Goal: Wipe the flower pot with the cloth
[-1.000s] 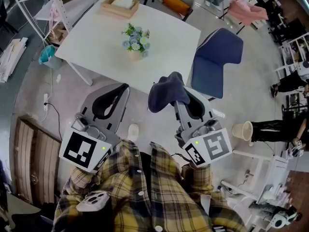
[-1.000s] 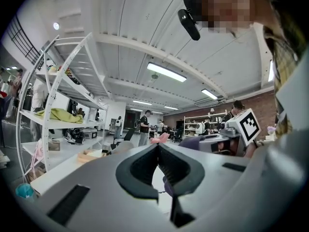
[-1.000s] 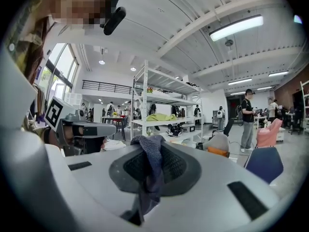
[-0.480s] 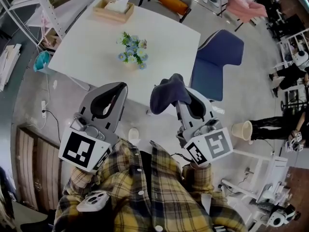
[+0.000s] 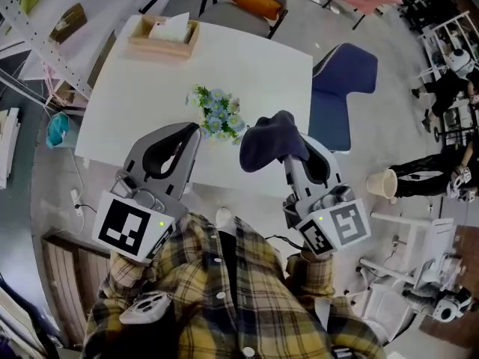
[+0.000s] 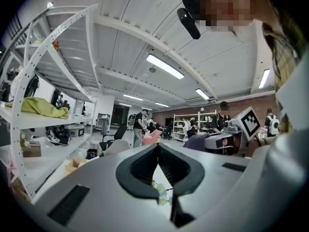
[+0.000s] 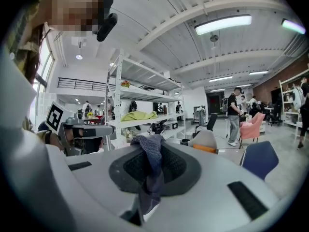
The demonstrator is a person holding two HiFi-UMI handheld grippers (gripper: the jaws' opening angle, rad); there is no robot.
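- The pot stands on the white table, near the edge closest to us. Blue and white flowers cover it, so from the head view we see almost nothing of the pot itself.
- Only the head view places the pot. It lies just beyond the left gripper and to the left of the cloth. We cannot tell whether that gripper's tip touches the flowers.
- The left gripper view gives us only a sliver of the flowers, seen low through the gap behind the pads. Those jaws meet at the tip with nothing between them.
- The right gripper holds the dark blue cloth. In the head view the cloth is a bunched lump hiding the tips.
- The right gripper view shows the grip itself. The jaws are closed on the cloth, which drapes over the tips and hangs down between the pads.
- Farther out, the head view shows a wooden box at the table's far edge and a blue chair beside the table on the right.
- The gripper views look level across the room instead. We see metal shelves and people standing in the distance.
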